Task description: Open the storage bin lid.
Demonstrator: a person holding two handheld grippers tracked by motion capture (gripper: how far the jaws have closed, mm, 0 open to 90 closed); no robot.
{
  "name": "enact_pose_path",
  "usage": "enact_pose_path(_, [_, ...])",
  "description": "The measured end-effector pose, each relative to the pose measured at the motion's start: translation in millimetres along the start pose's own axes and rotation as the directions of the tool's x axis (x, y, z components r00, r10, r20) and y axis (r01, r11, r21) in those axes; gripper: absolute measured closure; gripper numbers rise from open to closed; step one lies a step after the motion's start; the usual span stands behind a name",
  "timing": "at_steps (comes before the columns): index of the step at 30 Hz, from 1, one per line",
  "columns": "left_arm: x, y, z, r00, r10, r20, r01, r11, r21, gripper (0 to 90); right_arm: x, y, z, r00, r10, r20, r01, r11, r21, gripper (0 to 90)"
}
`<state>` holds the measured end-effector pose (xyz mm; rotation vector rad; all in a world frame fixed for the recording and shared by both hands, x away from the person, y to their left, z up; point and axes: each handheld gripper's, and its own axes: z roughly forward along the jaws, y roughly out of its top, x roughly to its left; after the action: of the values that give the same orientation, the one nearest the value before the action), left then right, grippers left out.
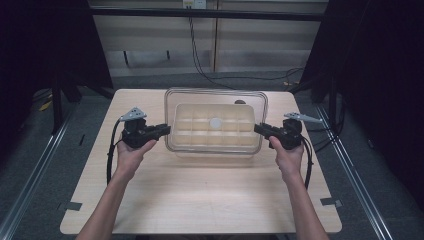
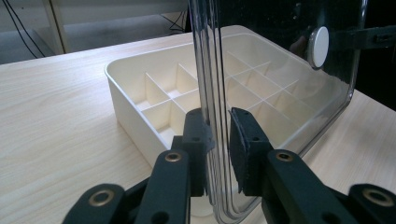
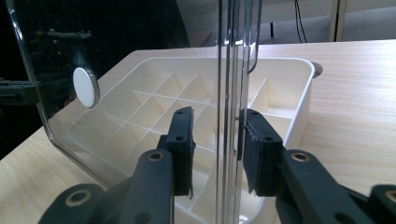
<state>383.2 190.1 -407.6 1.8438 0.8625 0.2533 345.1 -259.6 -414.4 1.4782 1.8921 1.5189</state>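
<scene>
We hold a clear rectangular plastic lid [image 1: 216,95] by its two short edges, one gripper on each side, above a cream plastic organiser tray with a grid of small compartments [image 1: 216,131]. The tray rests on the pale wooden surface [image 1: 200,195], roughly at its middle and a little toward the far side. In the high view the lid hangs over the tray, its outline reaching past the tray's rim all round, and a small white round knob [image 1: 215,122] sits at its centre.

Our left gripper [image 1: 162,131] comes in from the left with its jaws closed on the lid's left edge; in the left gripper view the two black jaws [image 2: 219,140] press against the rim of the clear lid [image 2: 280,70] from either side, the tray [image 2: 154,88] lying beyond. Our right gripper [image 1: 261,129] mirrors this on the right edge, and in the right gripper view its jaws [image 3: 217,140] clamp the rim of the lid [image 3: 116,56] as well, with the knob [image 3: 86,87] visible through the plastic.

The lid appears to hover just above the tray rather than sit on it, though the transparent plastic makes the gap hard to judge.
</scene>
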Motion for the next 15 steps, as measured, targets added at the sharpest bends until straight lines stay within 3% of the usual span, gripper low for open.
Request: enact_pose_path(15, [-5.3, 0.6, -5.8, 1.0, 0.003, -0.001, -0.003, 1.0, 0.007, 77.2, 5.0, 8.9, -11.8, 0.9997, 0.0, -0.025, 0.0, 1.0, -0.027, 68.8])
